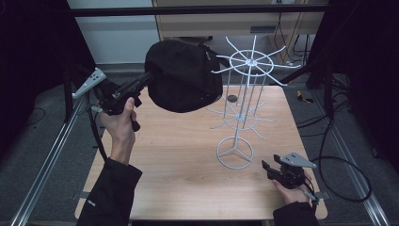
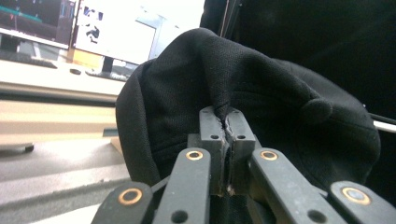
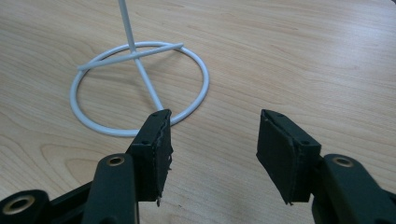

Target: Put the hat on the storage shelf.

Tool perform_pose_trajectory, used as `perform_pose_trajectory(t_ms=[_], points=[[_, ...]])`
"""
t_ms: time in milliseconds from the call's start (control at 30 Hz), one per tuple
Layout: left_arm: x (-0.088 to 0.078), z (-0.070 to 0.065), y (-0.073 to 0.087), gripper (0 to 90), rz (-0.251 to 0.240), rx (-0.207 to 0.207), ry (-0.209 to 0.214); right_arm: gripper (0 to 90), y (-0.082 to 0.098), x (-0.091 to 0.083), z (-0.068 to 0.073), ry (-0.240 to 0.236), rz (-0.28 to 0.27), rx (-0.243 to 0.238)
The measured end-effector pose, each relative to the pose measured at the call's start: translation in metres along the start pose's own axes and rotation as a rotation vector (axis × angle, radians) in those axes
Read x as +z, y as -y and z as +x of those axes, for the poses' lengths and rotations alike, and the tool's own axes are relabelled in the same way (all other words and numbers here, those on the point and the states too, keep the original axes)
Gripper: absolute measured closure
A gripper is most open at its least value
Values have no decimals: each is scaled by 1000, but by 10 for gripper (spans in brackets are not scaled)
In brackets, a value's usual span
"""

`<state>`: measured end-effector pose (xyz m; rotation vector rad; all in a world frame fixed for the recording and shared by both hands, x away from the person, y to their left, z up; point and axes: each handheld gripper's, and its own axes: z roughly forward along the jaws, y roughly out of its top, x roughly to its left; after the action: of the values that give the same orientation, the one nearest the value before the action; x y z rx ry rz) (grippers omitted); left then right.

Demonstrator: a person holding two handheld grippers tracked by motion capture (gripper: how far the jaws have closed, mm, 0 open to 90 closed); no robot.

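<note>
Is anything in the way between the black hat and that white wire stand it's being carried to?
Nothing visible blocks it. The black hat, pinched in the left claw, hangs in the air right beside the top spokes of the white wire stand. The right claw waits open near the stand's ring base, out of the way.

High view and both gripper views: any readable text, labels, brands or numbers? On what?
No text can be read.
Sleeve of the left arm: small pale mark near the cuff, too small to read.
Screens behind the black cap: dark shapes, blurred, unreadable.
Cap, white wire rack, table: no print seen.
</note>
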<state>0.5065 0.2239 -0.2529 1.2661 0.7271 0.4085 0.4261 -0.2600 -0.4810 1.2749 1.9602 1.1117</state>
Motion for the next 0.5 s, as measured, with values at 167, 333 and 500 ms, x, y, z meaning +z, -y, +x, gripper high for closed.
perform_pose_trajectory(t_ms=[167, 333, 500], points=[[-1, 5, 5, 873, 12, -12, -4, 449, 0, 0, 0, 0, 0, 0], [0, 4, 13, 870, 56, 29, -23, 449, 0, 0, 0, -4, 3, 3], [3, 6, 26, 867, 132, 68, -34, 448, 0, 0, 1, -3, 3, -5]])
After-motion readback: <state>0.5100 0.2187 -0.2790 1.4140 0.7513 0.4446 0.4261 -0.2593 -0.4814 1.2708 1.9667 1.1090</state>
